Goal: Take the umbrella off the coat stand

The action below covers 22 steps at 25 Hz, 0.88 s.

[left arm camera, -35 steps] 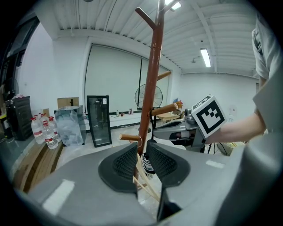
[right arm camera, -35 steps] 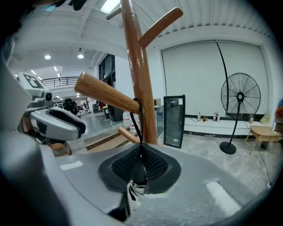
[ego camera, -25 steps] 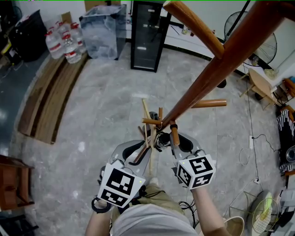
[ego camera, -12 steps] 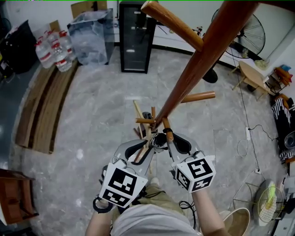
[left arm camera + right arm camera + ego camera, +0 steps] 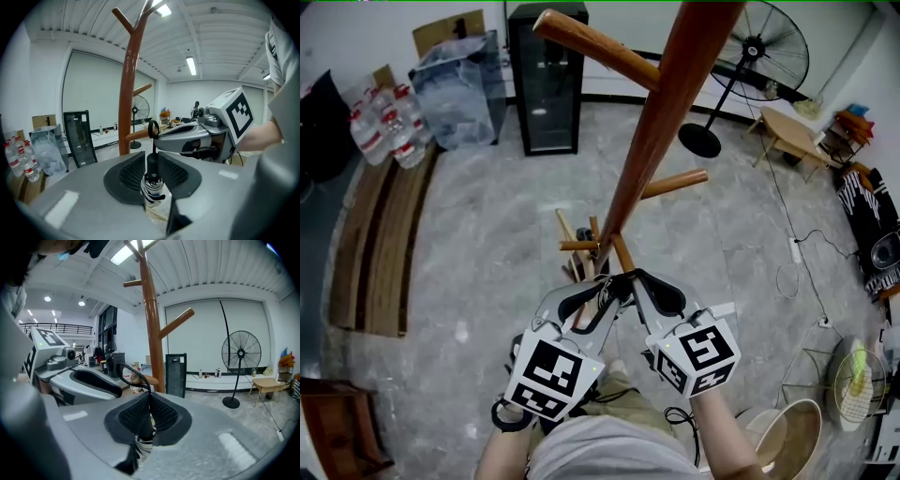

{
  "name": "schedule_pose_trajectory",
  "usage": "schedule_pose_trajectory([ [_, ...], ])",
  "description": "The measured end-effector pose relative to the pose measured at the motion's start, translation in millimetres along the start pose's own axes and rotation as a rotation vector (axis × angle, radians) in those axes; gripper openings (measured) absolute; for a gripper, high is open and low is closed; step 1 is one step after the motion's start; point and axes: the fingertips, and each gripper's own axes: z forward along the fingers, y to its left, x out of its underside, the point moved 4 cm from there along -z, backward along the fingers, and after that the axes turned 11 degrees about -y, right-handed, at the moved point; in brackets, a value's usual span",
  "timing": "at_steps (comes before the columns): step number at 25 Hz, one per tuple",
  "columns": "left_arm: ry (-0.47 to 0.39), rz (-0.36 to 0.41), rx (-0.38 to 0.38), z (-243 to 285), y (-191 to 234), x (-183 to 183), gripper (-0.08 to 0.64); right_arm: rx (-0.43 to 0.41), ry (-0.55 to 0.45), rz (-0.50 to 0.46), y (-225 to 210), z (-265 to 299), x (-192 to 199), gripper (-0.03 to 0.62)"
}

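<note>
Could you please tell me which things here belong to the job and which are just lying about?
Part of the job: folded black-and-white umbrella, clamped by the left gripper and right gripper; brown wooden coat stand.

Lying about: black pedestal fan; black glass-door cabinet; shrink-wrapped water bottles; wooden planks.

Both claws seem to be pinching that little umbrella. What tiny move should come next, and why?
Probably ease both back along the peg, away from the pole. The left gripper and right gripper are shut on the umbrella, yet its strap loop sits at the peg's tip, and whether it has cleared is unclear.
</note>
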Motion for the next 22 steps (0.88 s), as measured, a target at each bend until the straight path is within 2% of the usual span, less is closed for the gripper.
schedule_pose_trajectory([
  [10, -0.037, 0.045, 0.101, 6, -16, -15, 0.095, 0.078, -0.012, -0.017, 8, -24, -3, 0.009],
  [14, -0.046, 0.055, 0.147, 9, -22, -19, 0.067, 0.124, -0.011, -0.018, 7, -36, -3, 0.009],
  [22, -0.055, 0.091, 0.267, 15, -39, -24, 0.06, 0.242, -0.005, -0.009, 7, -62, 2, 0.009],
])
